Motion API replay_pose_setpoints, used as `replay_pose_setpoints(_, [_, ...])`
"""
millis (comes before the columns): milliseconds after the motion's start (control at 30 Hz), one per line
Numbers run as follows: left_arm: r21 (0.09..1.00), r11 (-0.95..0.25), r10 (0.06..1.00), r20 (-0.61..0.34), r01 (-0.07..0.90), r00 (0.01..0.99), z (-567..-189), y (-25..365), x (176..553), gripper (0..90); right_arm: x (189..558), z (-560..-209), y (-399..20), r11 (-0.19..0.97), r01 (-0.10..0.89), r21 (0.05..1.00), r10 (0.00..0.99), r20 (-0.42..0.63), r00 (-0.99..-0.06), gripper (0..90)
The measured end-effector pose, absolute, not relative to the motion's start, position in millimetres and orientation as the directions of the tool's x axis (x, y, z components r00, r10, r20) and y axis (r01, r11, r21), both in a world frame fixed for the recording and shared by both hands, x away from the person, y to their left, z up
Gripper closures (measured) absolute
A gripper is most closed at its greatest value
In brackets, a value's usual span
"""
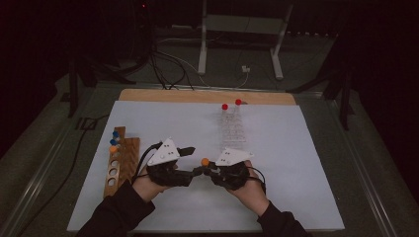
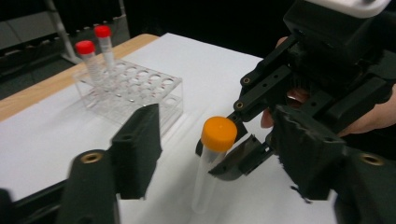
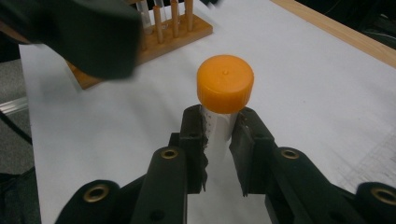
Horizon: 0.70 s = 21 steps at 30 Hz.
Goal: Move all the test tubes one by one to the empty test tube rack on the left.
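The right gripper [image 3: 218,149] clamped a clear plastic tube with an orange screw cap [image 3: 225,84] upright above the white counter [image 3: 303,93]; the left gripper [image 2: 219,158] straddled it, jaws apart, not touching.

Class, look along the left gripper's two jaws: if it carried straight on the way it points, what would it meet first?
Most likely the orange-capped tube, which stands between and just ahead of the open left gripper while the right gripper clamps it below the cap. Depth is hard to judge.
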State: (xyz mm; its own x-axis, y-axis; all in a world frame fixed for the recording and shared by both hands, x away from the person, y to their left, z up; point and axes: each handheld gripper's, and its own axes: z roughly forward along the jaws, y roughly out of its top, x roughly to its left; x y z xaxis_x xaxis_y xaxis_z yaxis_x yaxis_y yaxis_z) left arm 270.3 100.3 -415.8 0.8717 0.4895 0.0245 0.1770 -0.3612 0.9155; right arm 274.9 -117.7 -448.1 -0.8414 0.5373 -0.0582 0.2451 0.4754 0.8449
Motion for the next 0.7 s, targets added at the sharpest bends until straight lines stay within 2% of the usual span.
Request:
replay_pose_setpoints(233, [0.896, -0.414, 0.473, 0.063, 0.159, 0.879, -424, 91, 277, 51.3, 273, -447, -117, 0.473, 0.242, 0.847, 0.534, -0.057, -0.844, 74.6])
replay_pose_setpoints(267, [0.894, -0.419, 0.465, 0.064, 0.156, 0.883, -424, 91, 278, 55.6, 273, -446, -118, 0.474, 0.241, 0.847, 0.534, -0.059, -0.844, 74.6])
replay_pose_setpoints(533, [0.89, -0.428, 0.443, 0.059, 0.154, 0.895, -426, 86, 280, 70.1, 274, -446, -118, 0.471, 0.243, 0.848, 0.537, -0.057, -0.841, 74.6])
replay_pose_setpoints(700, [0.892, -0.429, 0.45, 0.078, 0.139, 0.89, -424, 86, 278, 71.6, 274, -446, -119, 0.461, 0.243, 0.854, 0.539, -0.052, -0.841, 74.4])
